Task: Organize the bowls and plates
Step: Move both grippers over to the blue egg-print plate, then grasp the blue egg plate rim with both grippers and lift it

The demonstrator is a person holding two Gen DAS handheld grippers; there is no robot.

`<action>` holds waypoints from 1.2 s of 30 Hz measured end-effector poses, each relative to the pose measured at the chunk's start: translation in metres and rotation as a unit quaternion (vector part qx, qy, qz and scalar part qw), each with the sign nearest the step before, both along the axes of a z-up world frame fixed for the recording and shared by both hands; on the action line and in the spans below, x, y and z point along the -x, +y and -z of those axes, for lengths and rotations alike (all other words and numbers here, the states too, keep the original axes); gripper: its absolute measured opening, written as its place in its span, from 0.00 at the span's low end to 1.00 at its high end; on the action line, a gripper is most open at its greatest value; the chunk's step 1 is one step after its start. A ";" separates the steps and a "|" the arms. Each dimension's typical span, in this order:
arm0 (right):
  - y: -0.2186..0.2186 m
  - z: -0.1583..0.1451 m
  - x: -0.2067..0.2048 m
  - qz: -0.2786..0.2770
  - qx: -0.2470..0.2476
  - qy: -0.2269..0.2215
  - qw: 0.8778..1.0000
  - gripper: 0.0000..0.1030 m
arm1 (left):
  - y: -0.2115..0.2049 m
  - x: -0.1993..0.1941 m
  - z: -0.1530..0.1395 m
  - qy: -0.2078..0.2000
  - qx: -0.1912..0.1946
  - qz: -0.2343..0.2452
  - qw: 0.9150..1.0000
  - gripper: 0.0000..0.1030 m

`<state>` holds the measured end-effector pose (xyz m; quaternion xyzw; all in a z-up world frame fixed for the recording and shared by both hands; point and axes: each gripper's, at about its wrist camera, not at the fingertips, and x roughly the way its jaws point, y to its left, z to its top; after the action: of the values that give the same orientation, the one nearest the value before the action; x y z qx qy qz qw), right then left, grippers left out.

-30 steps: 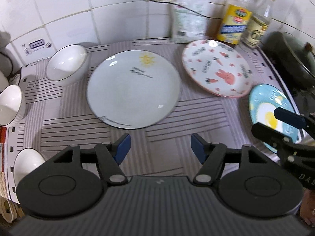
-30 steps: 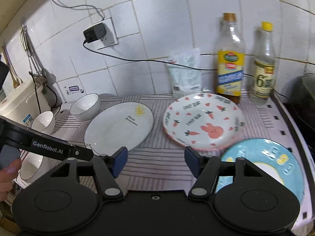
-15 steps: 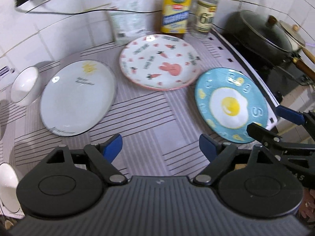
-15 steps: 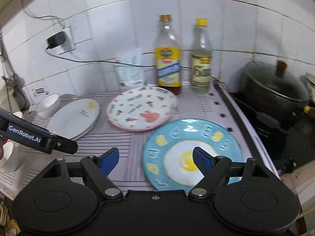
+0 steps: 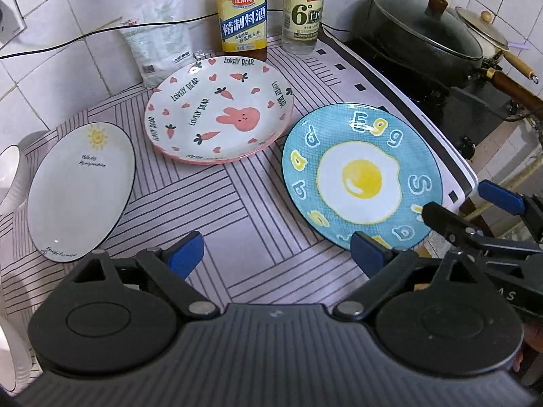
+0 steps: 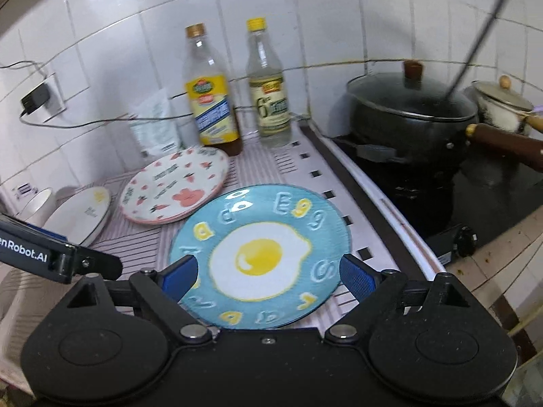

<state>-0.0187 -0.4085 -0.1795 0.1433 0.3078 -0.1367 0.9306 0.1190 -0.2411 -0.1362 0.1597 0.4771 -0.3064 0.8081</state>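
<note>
A blue plate with a fried-egg picture (image 5: 361,178) (image 6: 261,257) lies at the right end of the striped mat. Left of it sit a pink-rimmed rabbit plate (image 5: 219,110) (image 6: 176,186), a white oval plate with a sun (image 5: 79,190) (image 6: 81,213) and a white bowl (image 5: 10,173) (image 6: 37,201). My left gripper (image 5: 276,254) hovers over bare mat, jaws opening, nothing between them. My right gripper (image 6: 268,276) (image 5: 471,203) hangs over the blue plate's near edge, jaws opening and not touching it. The left gripper's finger (image 6: 68,261) shows at the left edge.
Two bottles (image 5: 242,10) (image 5: 303,10) and a white bag (image 5: 157,34) stand against the tiled wall. A lidded black pot (image 5: 424,37) and a small pan (image 5: 482,30) sit on the stove to the right. The counter's edge (image 5: 454,183) runs just past the blue plate.
Both views have swung right, from the white oval plate and bowls to the blue egg plate. Both pairs of jaws have spread wider. No dish has moved.
</note>
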 end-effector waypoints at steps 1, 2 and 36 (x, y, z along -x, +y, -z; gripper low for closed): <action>-0.002 0.003 0.001 0.006 0.005 -0.004 1.000 0.90 | -0.003 -0.002 0.004 0.000 0.002 -0.001 1.000 0.91; -0.003 0.007 0.001 0.011 0.010 -0.007 1.000 0.90 | -0.004 -0.005 0.007 0.003 0.003 -0.004 1.000 0.91; -0.061 0.077 -0.026 0.069 -0.108 -0.004 0.992 0.25 | -0.047 -0.052 0.074 0.089 0.029 -0.010 0.996 0.35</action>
<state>0.0077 -0.4698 -0.2563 0.2649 0.3061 -0.1660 0.8992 0.1707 -0.2881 -0.2097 0.1034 0.5398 -0.3253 0.7695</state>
